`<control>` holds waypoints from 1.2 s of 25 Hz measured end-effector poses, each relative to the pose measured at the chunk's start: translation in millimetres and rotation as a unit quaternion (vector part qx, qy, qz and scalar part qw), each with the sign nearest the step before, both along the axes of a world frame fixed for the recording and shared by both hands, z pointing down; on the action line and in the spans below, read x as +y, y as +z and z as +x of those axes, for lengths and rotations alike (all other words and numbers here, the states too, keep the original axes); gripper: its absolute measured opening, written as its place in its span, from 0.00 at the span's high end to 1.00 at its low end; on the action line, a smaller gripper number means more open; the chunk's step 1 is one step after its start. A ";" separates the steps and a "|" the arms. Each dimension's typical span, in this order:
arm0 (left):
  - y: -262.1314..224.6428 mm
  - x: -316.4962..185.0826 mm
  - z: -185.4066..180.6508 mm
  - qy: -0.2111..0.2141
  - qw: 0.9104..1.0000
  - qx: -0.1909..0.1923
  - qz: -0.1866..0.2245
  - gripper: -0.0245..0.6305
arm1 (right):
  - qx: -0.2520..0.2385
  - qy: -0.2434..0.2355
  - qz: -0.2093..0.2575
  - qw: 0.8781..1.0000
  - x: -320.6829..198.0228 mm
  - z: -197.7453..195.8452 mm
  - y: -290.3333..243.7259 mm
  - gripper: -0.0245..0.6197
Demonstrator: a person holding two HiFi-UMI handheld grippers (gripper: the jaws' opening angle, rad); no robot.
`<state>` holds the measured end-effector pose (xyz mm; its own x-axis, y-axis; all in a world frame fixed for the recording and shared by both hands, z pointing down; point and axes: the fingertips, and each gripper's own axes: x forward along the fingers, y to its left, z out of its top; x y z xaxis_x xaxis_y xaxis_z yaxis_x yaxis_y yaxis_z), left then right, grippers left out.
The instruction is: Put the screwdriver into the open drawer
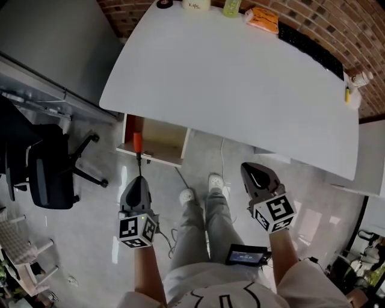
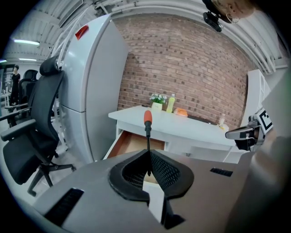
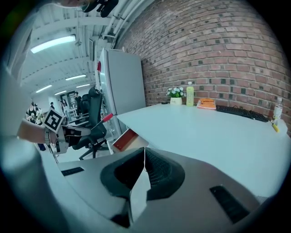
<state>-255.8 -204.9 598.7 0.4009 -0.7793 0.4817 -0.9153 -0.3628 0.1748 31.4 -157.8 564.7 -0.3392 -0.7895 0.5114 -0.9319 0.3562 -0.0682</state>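
**A:** What is being held in the left claw [image 1: 139,178]?

**B:** The screwdriver [image 1: 138,147] is being gripped by the far end of its thin metal shaft. The claw is being kept closed tight on it. The orange handle is being pointed away from the person, toward twelve o'clock.

**A:** Where is the open drawer [image 1: 157,137] being seen?

**B:** It is being shown pulled out from under the white bench [image 1: 240,78], near the bench's left end. In the head view the handle is being seen against the drawer's left part. Whether it is over the drawer or short of it cannot be told.

**A:** Is anything being carried in the right claw [image 1: 251,171]?

**B:** Nothing. Its two jaws are being held pressed together, with no gap between them. It is being held at three o'clock of the left claw, well apart from it, just short of the bench's near edge.

**A:** What else is being shown?

**B:** A black keyboard [image 1: 310,45], an orange packet [image 1: 263,18] and a bottle [image 1: 231,7] are lying along the bench's far side, by the brick wall [image 1: 337,24]. A black office chair [image 1: 45,171] is standing at nine o'clock of the drawer.
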 end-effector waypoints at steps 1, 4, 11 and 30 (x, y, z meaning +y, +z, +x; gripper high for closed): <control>6.9 -2.0 0.9 0.003 1.000 -0.001 -0.003 0.93 | 0.000 -0.002 -0.003 1.000 -0.1 -1.7 7.0 0.93; 25.6 -10.7 7.3 0.013 1.000 -0.001 -0.007 0.93 | 0.000 -0.009 -0.009 1.000 -5.4 -4.9 25.7 0.93; 84.0 -32.6 21.0 0.017 0.999 0.013 -0.034 0.93 | 0.004 -0.012 -0.021 1.000 -16.5 1.3 72.5 0.93; 137.9 -105.7 13.7 -0.020 0.996 -0.005 -0.087 0.93 | -0.009 0.001 -0.060 0.998 -56.4 4.2 130.7 0.93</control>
<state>-242.1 -310.6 736.6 0.3651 -0.6988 0.6152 -0.9307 -0.2902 0.2226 35.6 -214.3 695.3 -0.3473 -0.7236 0.5966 -0.9311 0.3417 -0.1276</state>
